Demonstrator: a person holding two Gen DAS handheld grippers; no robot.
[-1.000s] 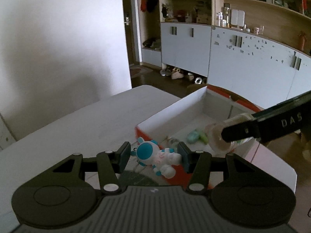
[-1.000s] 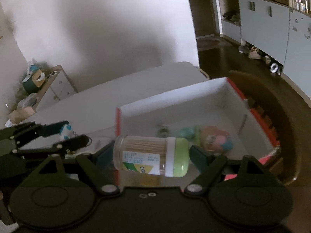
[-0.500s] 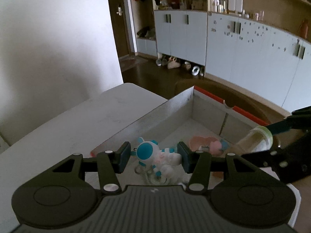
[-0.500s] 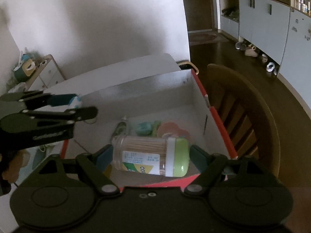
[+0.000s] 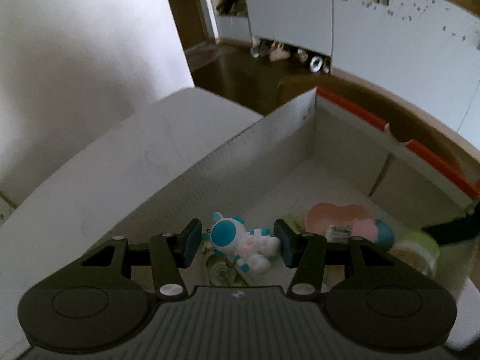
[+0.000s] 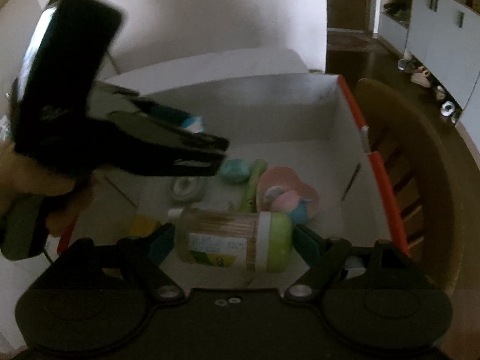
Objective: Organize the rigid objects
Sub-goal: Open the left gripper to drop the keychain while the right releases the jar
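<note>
My left gripper is shut on a small white and blue astronaut figure and hangs over the near part of an open white box with a red rim. My right gripper is shut on a clear toothpick jar with a green lid, held sideways over the same box. The left gripper also shows in the right wrist view, reaching in from the left with the figure's tip visible. In the left wrist view the jar appears blurred at the right.
Inside the box lie a pink heart-shaped dish, a teal piece, a green item, a round clear case and a yellow piece. A wooden chair stands right of the box. The white table stretches left.
Both grippers have come forward and down over the box, each keeping its object. The left gripper now sits well inside the box's outline and close to the right one.
</note>
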